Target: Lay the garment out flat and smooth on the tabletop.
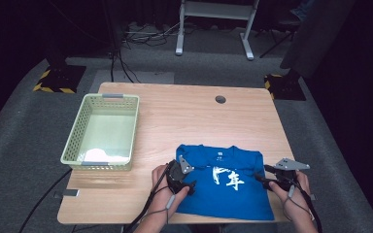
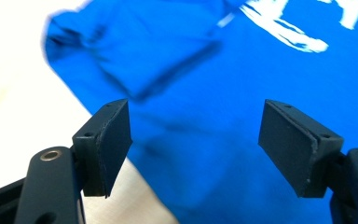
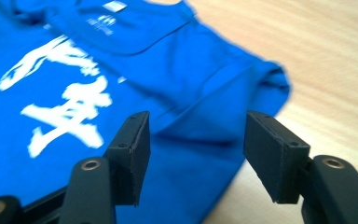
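A blue T-shirt [image 1: 223, 182] with white print lies flat near the table's front edge, sleeves folded in. My left gripper [image 1: 187, 187] hovers at the shirt's left side, open, with the blue cloth [image 2: 200, 140] under the gap and nothing pinched. My right gripper [image 1: 261, 178] is at the shirt's right edge, open as well; its jaws straddle the folded right side of the shirt [image 3: 200, 112] without pressing on it. White characters [image 3: 70, 102] show to the left of the right gripper's jaws.
A pale green plastic basket [image 1: 103, 131] with something white inside stands at the table's left. A round cable hole [image 1: 220, 99] sits near the far edge. Bare wooden tabletop [image 1: 184, 116] lies beyond the shirt. Cables trail off the front edge.
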Demonstrator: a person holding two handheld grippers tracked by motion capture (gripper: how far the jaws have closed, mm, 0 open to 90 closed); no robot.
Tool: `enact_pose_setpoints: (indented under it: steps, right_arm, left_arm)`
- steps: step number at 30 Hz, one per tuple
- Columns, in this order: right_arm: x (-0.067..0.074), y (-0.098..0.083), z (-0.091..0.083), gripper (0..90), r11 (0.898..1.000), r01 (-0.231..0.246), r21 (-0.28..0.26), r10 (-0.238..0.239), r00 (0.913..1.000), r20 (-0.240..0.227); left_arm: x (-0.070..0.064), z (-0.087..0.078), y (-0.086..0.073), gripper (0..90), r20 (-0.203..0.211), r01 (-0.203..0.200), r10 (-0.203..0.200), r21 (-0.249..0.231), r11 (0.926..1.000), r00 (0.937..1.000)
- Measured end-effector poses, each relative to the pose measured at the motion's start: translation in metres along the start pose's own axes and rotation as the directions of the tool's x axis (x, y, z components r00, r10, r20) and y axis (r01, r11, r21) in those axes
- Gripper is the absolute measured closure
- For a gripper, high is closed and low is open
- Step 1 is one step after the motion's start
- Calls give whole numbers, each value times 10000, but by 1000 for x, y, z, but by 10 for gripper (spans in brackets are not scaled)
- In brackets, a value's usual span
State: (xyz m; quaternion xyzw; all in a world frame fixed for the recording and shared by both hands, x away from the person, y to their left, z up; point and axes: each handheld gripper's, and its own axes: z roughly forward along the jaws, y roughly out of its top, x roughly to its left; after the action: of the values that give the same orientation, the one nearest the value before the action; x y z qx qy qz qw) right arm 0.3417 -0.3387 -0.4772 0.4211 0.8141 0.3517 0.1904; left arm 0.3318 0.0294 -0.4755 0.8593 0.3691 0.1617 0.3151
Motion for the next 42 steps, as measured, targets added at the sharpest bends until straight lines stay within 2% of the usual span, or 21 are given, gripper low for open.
enact_pose_setpoints:
  steps: [2, 4, 8, 10, 12, 14, 15, 16, 18, 19, 22, 31, 38, 42]
  right_arm:
    - [-5, 4, 2, 417, 9999, -118, -23, 119, 9999, 96]
    - [-10, 7, 4, 418, 9996, -262, -60, 263, 9996, 137]
    - [-17, 14, 13, 419, 9992, -407, 21, 407, 9990, 156]
    - [-20, 17, 18, 420, 9991, -412, 99, 411, 9990, 149]
    - [-21, 19, 23, 431, 9989, -422, 186, 420, 9991, 108]
    - [-23, 19, 27, 505, 9977, -603, 301, 606, 9981, -59]
    - [-24, 18, 29, 545, 9969, -713, 324, 720, 9972, -209]
    - [-25, 18, 30, 641, 9964, -772, 361, 785, 9962, -371]
    - [-24, 17, 29, 808, 9967, -640, 492, 679, 9943, -817]
    - [-22, 17, 28, 866, 9976, -483, 500, 522, 9955, -796]
    - [-17, 17, 21, 879, 9993, -76, 355, 97, 9983, -576]
    - [-8, 22, -3, 878, 9996, 162, -230, -172, 9990, -419]
    - [-15, 40, -10, 873, 9975, 157, -693, -180, 9993, -325]
    - [-23, 58, -5, 874, 9959, 198, -879, -223, 9994, -274]
  left_arm:
    - [3, 1, 4, 262, -115, 100, -102, -185, 9998, 9999]
    - [8, 5, 7, 266, -31, 246, -247, -206, 9995, 9997]
    - [19, 15, 15, 291, -180, 206, -209, -151, 9997, 9996]
    - [23, 21, 18, 303, -23, 246, -247, -45, 9997, 9997]
    - [25, 25, 21, 343, 172, 325, -323, -149, 9994, 9993]
    - [26, 29, 22, 449, 303, 256, -256, 11, 9997, 9992]
    - [26, 30, 23, 561, 299, 38, -49, 368, 9993, 9995]
    - [25, 30, 24, 677, 204, -112, 101, 543, 9985, 9997]
    - [22, 27, 25, 803, 116, -348, 343, 534, 9980, 9993]
    - [20, 25, 26, 816, 174, -376, 368, 503, 9980, 9992]
    - [15, 17, 27, 825, 218, -547, 539, 369, 9978, 9983]
    - [9, -6, 30, 826, 141, -745, 747, -166, 9971, 9971]
    - [22, -8, 45, 825, -116, -642, 636, -638, 9959, 9979]
    - [39, -4, 63, 820, -304, -685, 656, -1062, 9920, 9974]
